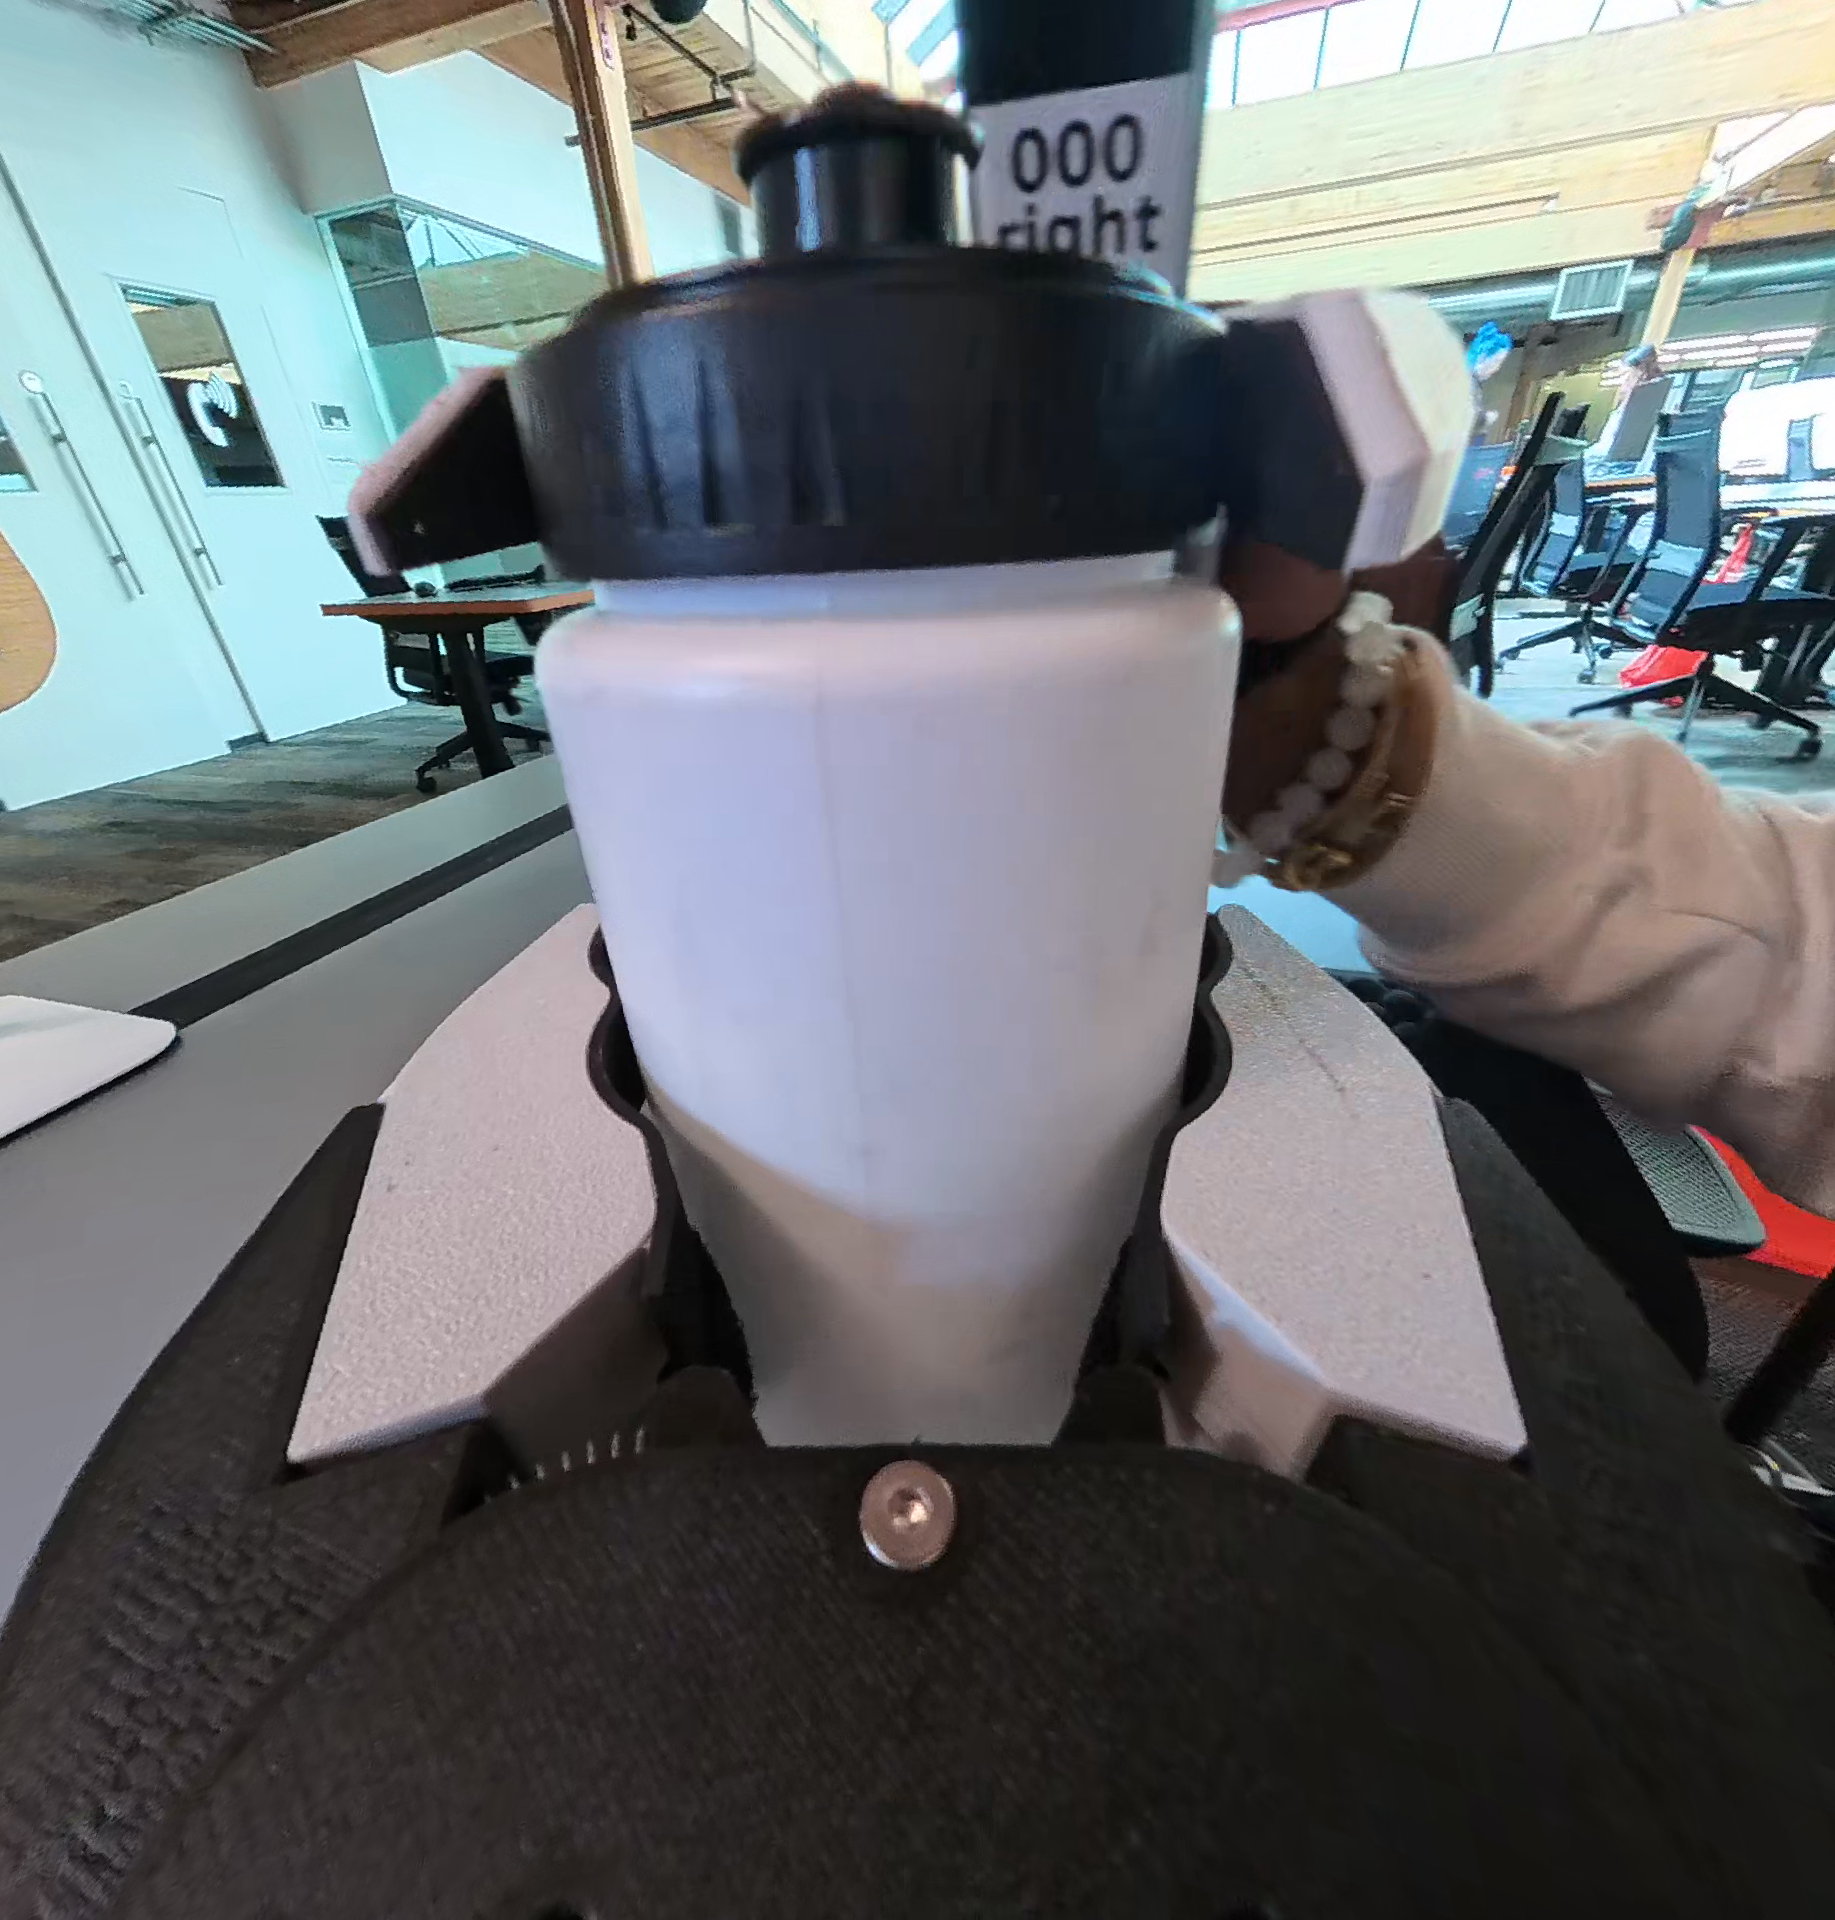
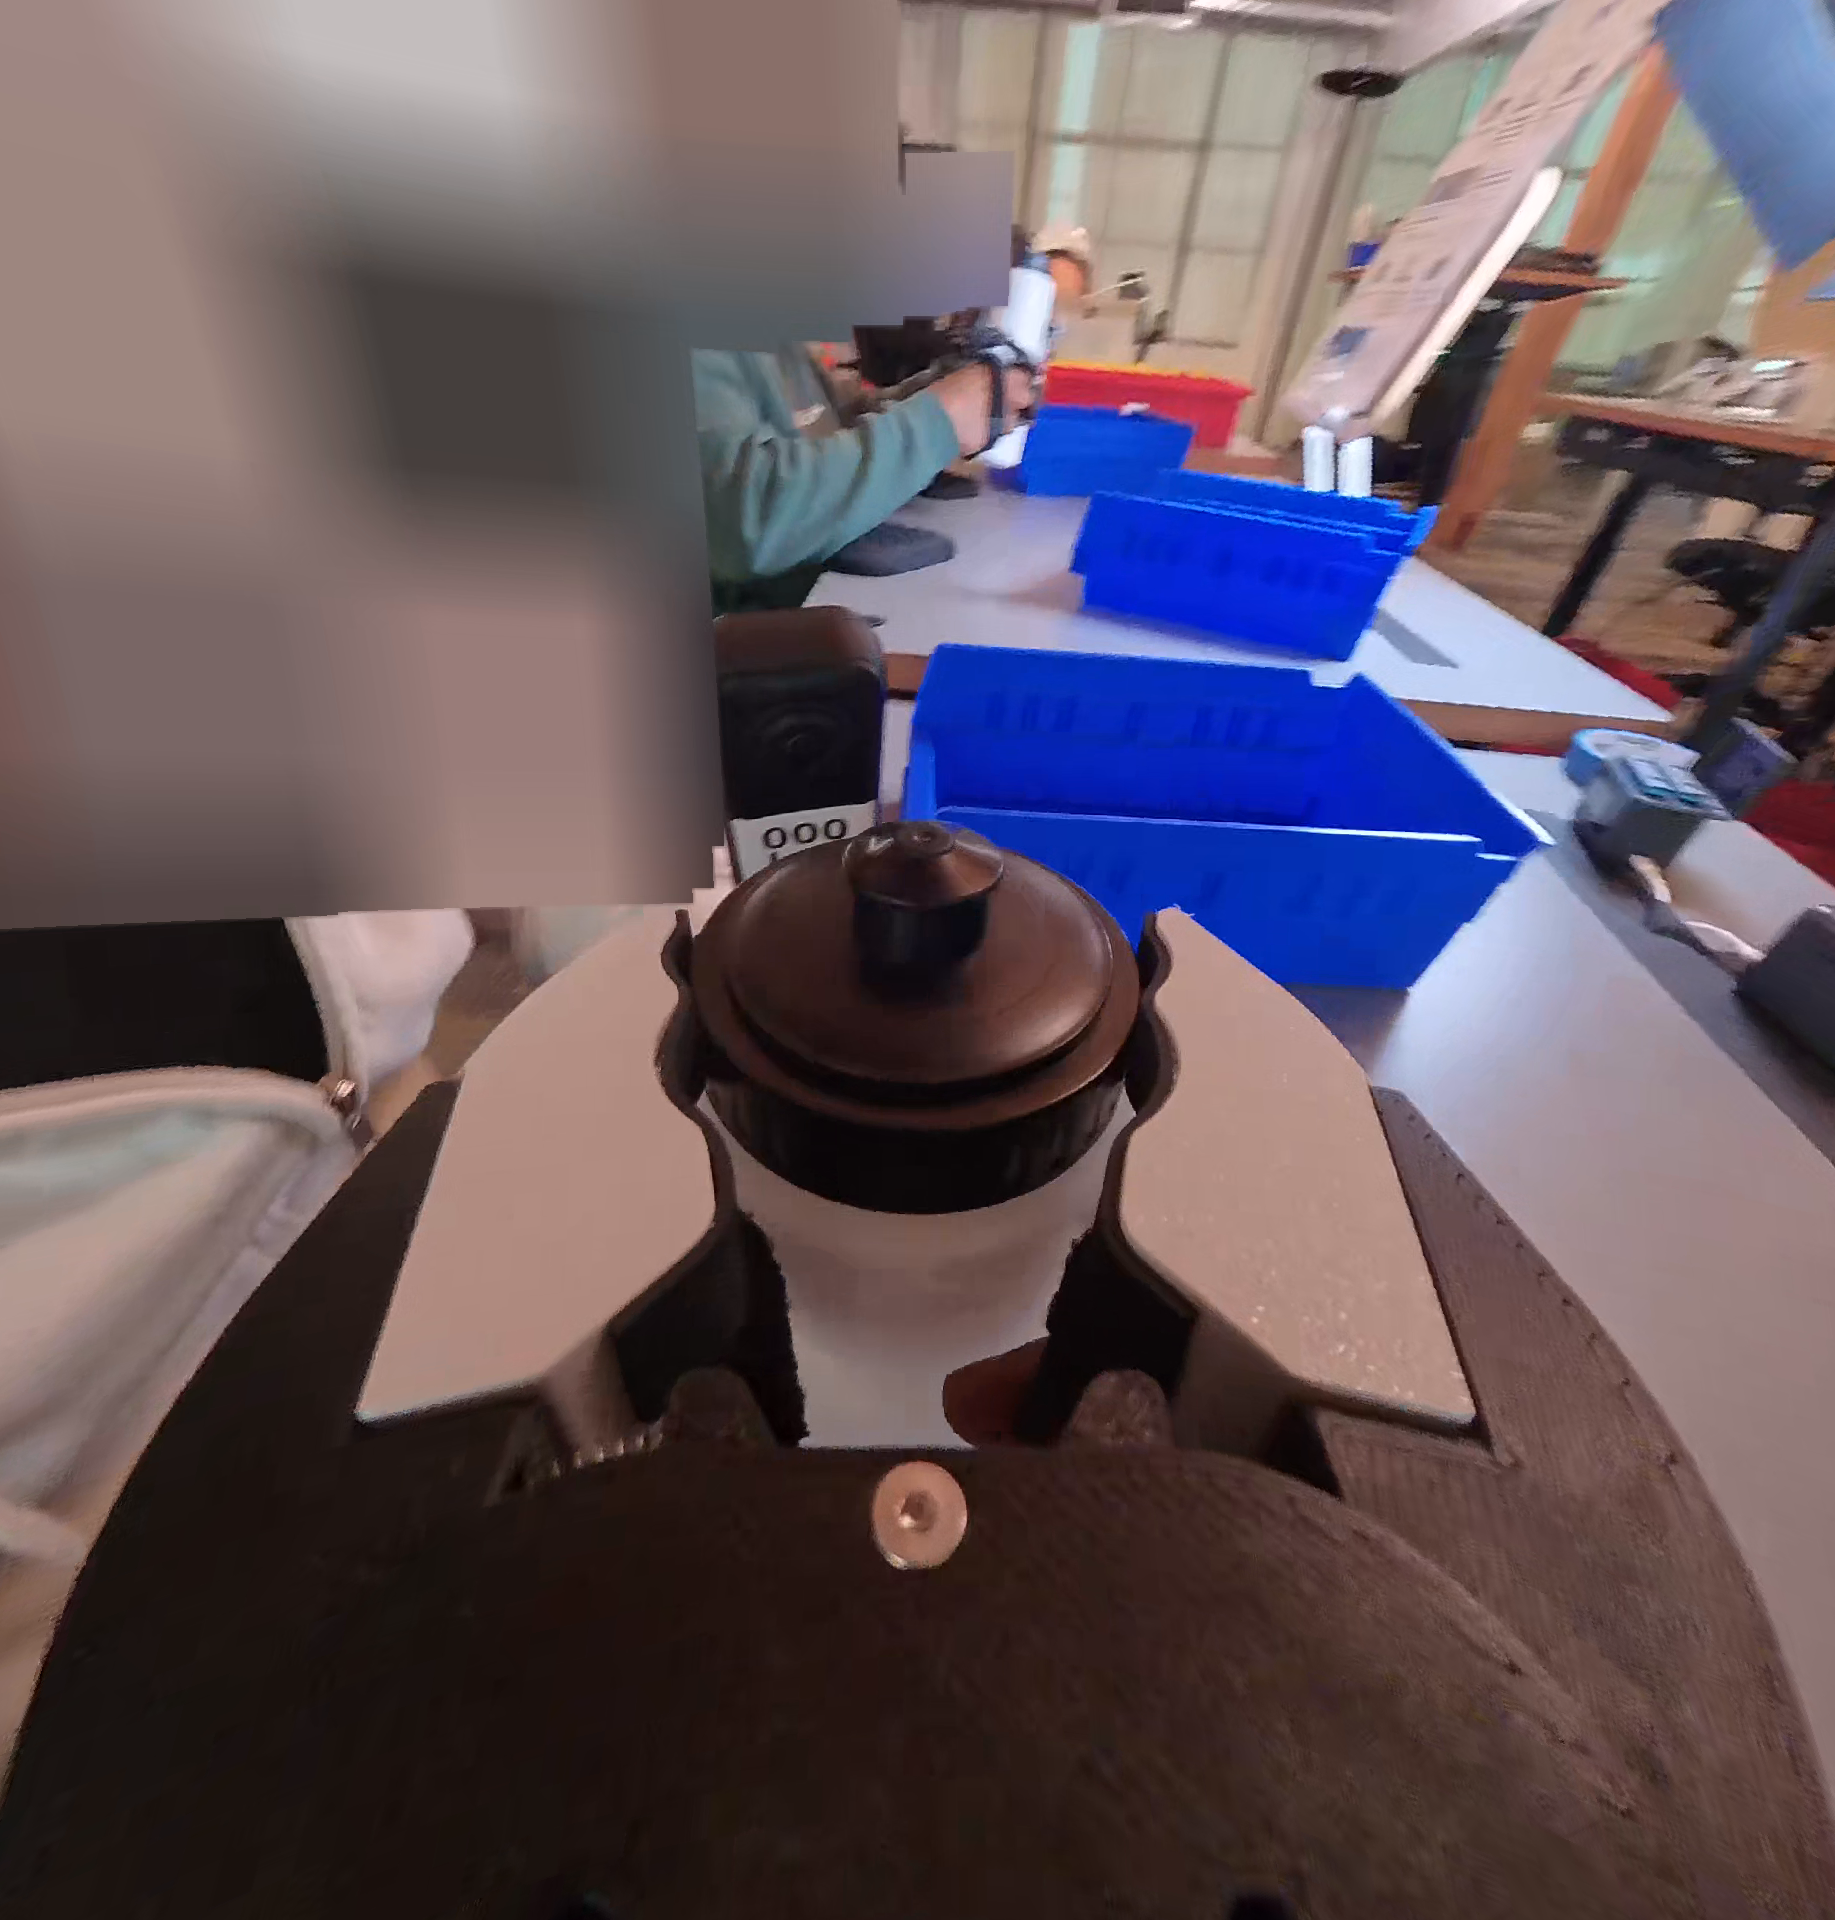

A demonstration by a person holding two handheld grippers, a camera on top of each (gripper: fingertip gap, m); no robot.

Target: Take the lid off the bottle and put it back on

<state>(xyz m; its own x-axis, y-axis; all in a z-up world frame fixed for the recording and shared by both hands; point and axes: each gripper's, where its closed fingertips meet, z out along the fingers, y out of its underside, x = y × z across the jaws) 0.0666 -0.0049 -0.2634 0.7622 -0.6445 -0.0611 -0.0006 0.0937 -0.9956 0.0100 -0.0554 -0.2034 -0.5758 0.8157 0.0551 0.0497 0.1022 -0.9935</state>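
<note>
The grey counter [image 1: 217,1195] stretches under my hands, and in my right wrist view it carries a row of blue bins [image 2: 1204,800] running away from me, the nearest one just beyond the bottle. Farther along it a person in a green sleeve [image 2: 819,468] sits holding up another white bottle. Between my two tools stands the white bottle [image 1: 892,883], upright and lifted close to both cameras. My left gripper [image 1: 897,1049] has its jaws closed against the lower body of the bottle, the white fingers [image 1: 497,1174] pressing its sides. My right gripper [image 2: 918,1039] comes in at the top, its jaws closed around the ribbed black lid [image 1: 871,416], one finger on each side of the rim; in the left wrist view those same fingers show as blurred white blocks flanking the lid. The lid sits on the bottle's neck, though a thin band of white shows beneath its skirt, and I cannot tell whether it is fully screwed down. A small black spout cap [image 2: 918,894] crowns the lid. On my right wrist sit a white bead bracelet [image 1: 1318,748] and a gold band, above a pale sleeve.
</note>
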